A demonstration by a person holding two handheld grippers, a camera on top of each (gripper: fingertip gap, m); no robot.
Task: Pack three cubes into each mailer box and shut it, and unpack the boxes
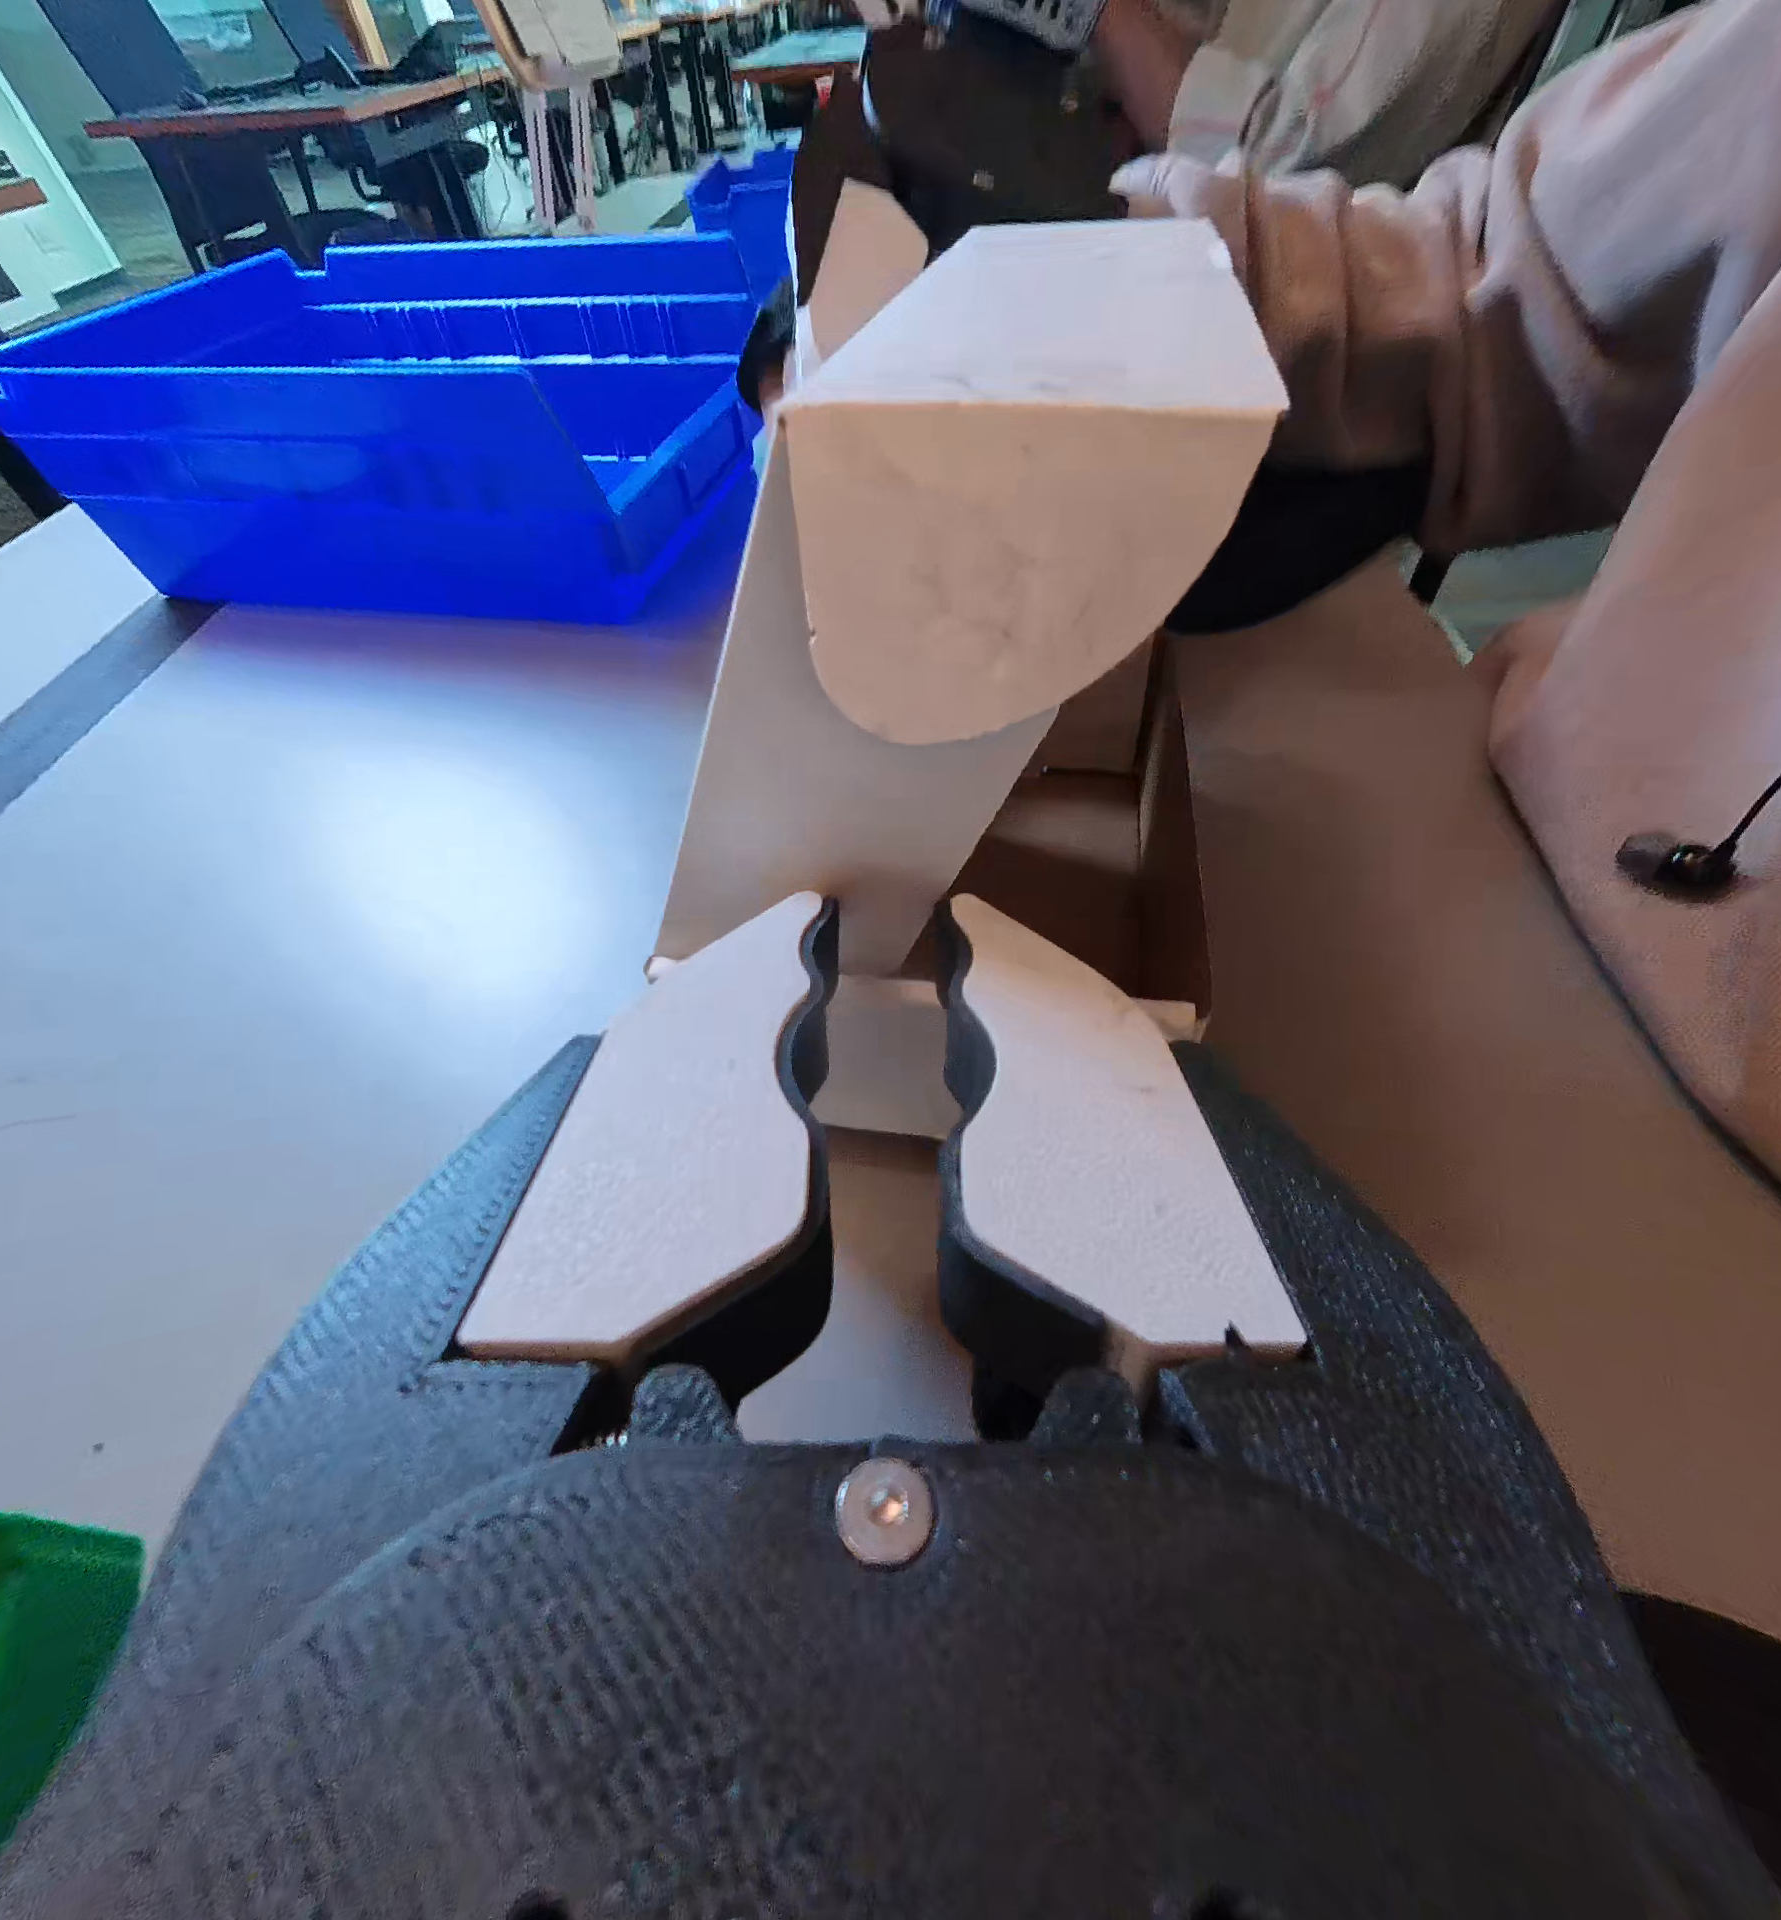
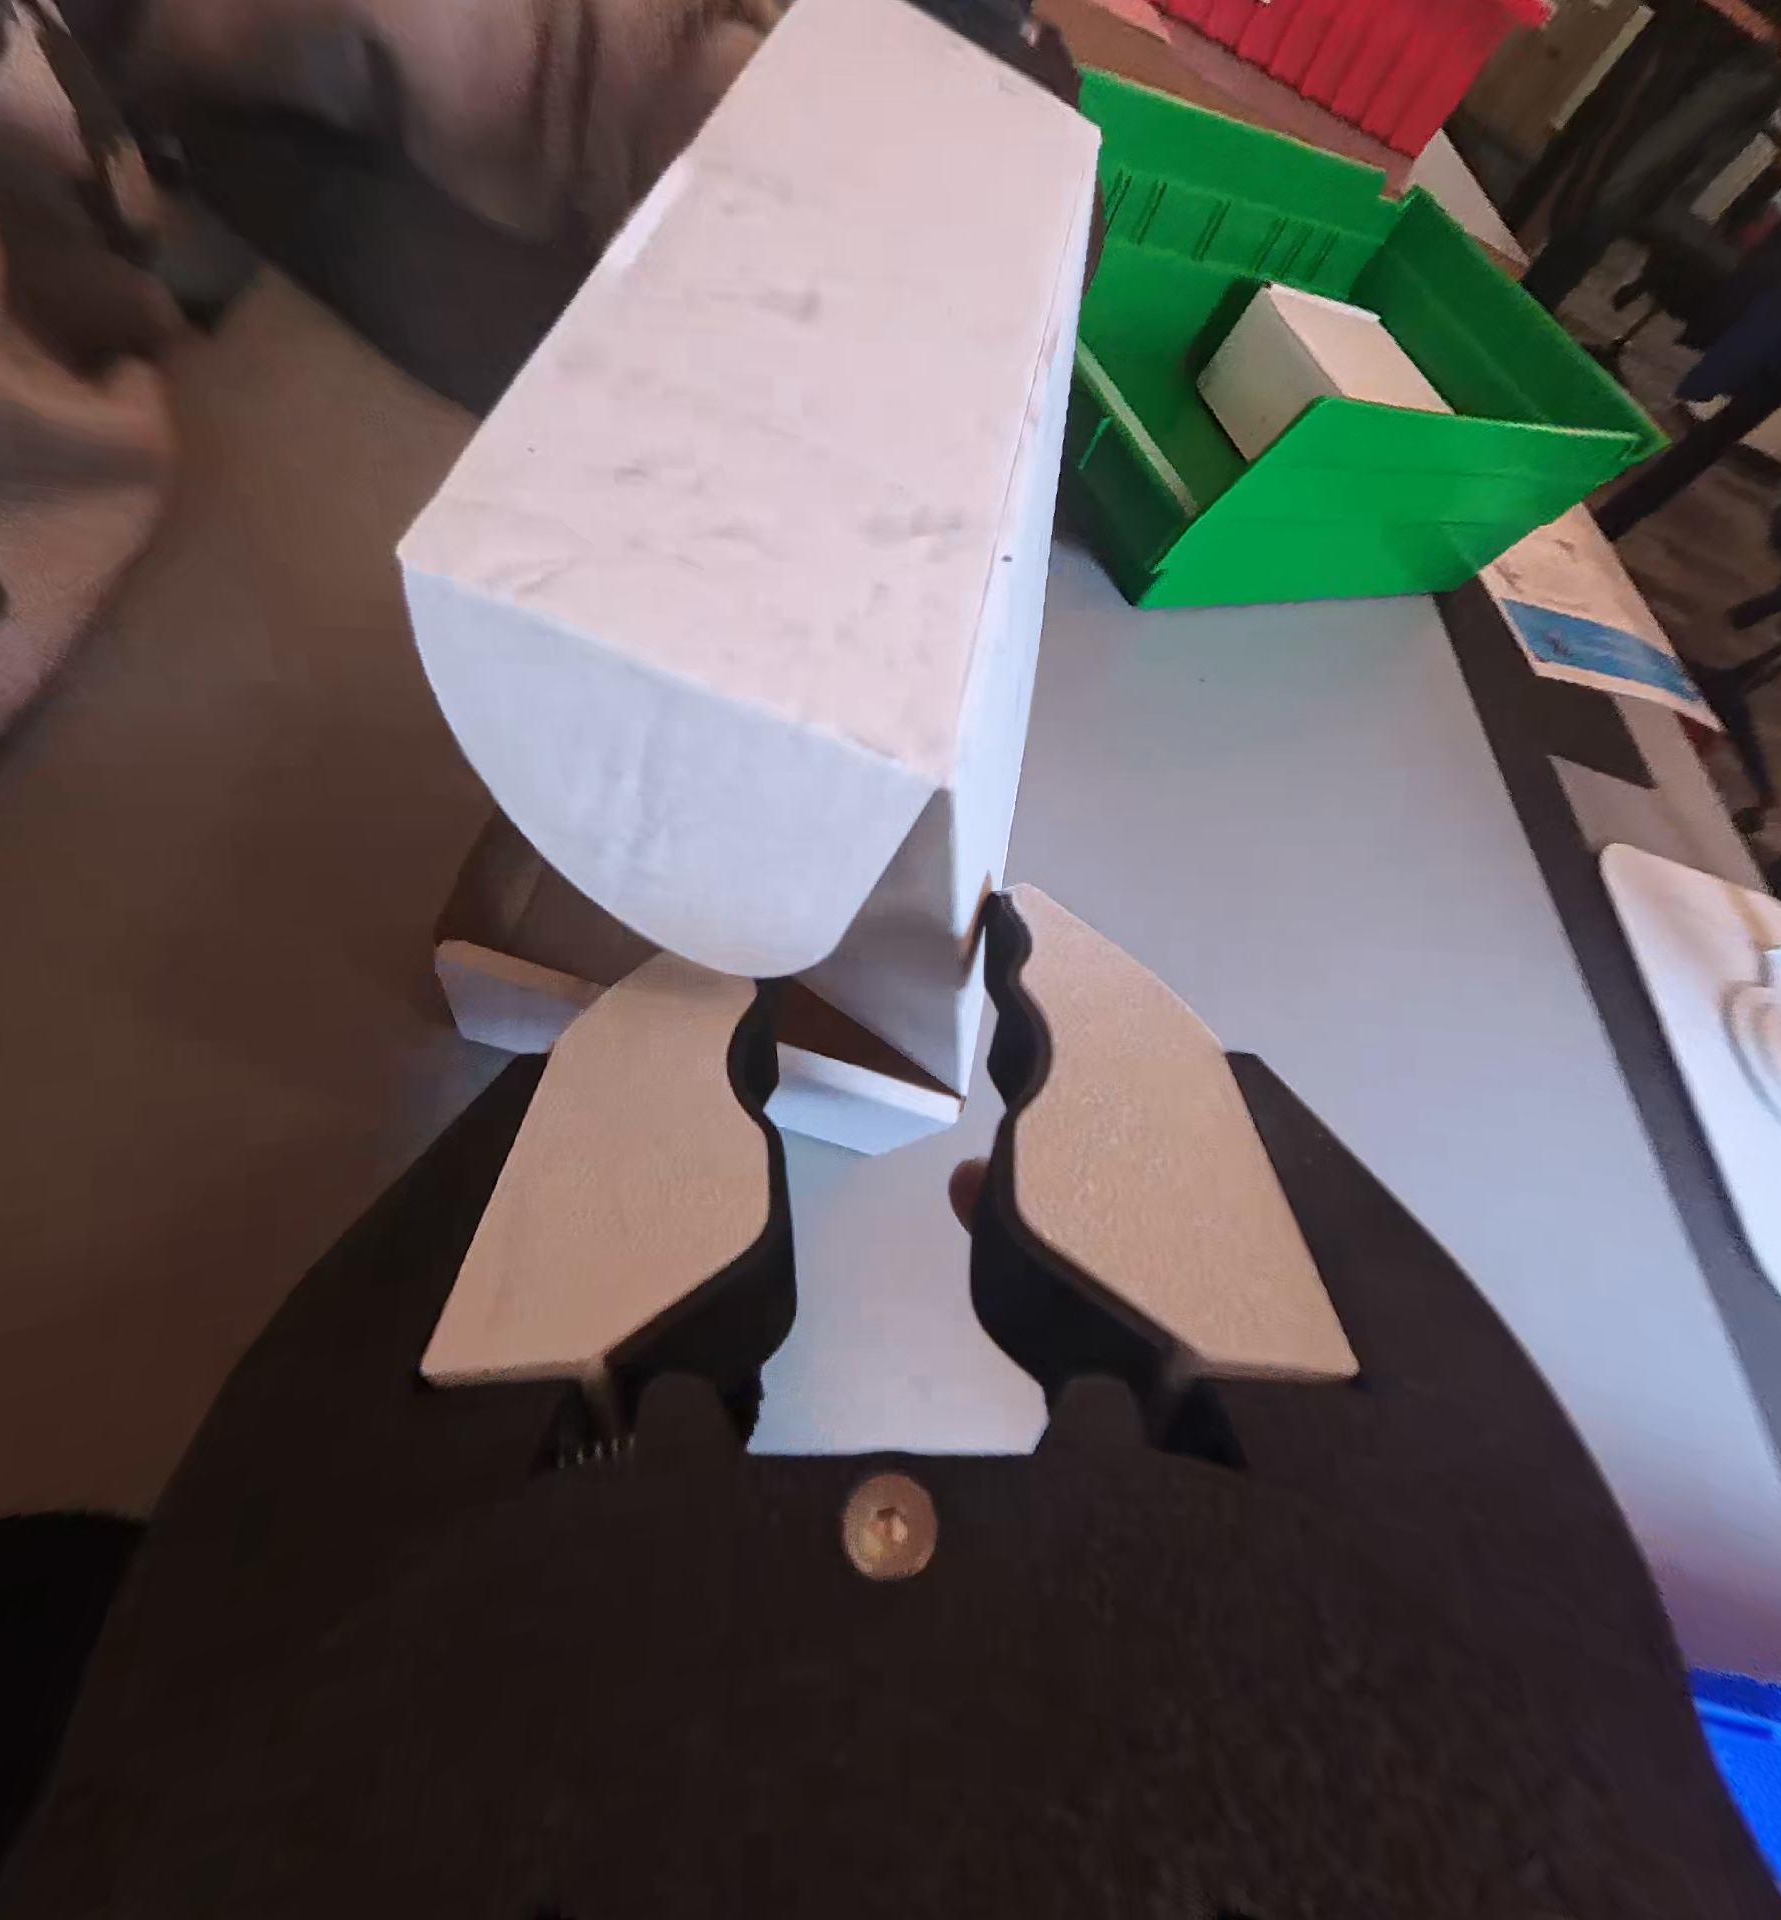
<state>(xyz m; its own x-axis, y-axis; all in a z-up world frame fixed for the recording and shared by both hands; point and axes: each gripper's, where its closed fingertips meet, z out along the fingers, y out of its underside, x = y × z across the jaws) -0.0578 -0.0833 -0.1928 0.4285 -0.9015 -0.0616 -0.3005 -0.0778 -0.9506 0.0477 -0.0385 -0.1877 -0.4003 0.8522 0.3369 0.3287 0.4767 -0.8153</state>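
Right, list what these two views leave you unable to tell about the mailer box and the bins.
- Inside of the mailer box, both views: its raised lid blocks it, so no cubes can be counted.
- Blue bin, left wrist view: its near wall hides the floor.
- Green bin, right wrist view: a white box lies in it; the rest is behind the walls.
- Left half of the right wrist view is motion-blurred.

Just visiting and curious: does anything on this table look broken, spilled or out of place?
Nothing spilled or broken. The white mailer box just stands open, its lid raised with scuffed, smudged flaps. Another white box sits tilted in the green bin.
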